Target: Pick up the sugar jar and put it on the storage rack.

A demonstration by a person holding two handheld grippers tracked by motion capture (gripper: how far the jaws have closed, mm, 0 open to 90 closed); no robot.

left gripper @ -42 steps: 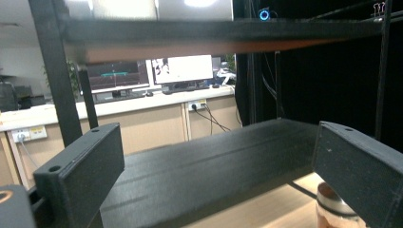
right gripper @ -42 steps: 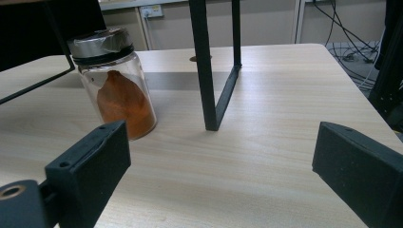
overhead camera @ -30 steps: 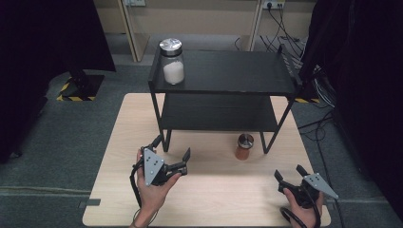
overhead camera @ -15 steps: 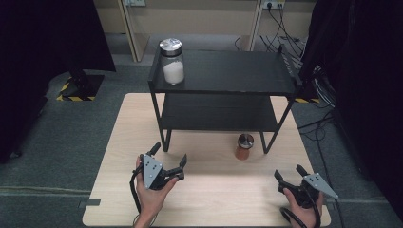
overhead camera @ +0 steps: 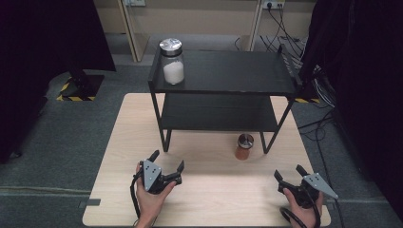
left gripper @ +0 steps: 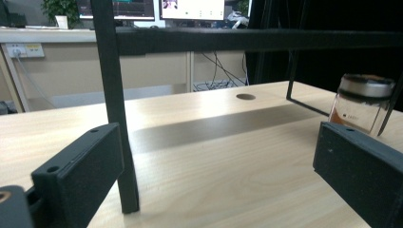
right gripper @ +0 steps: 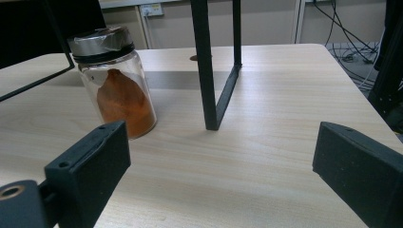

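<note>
A black two-tier metal shelf (overhead camera: 223, 73) stands on the far half of the wooden table (overhead camera: 114, 142). On its top left corner sits a glass jar of white powder (overhead camera: 172, 61) with a silver lid. A smaller jar of orange powder (overhead camera: 244, 146) (right gripper: 116, 83) (left gripper: 362, 104) stands on the table by the shelf's front right leg (right gripper: 205, 66). My left gripper (overhead camera: 166, 161) is open near the front, short of the shelf's front left leg (left gripper: 116, 109). At the front right corner my right gripper (overhead camera: 290, 173) is open, facing the orange jar.
The shelf's lower tier (overhead camera: 218, 114) is bare. Grey carpet surrounds the table, with cables (overhead camera: 285, 28) and wall sockets behind. A dark curtain (overhead camera: 361, 71) hangs at the right, and a yellow-striped stand base (overhead camera: 81, 88) sits at the left.
My left gripper has drawn back toward the front edge of the table. The right gripper and both jars have stayed put.
</note>
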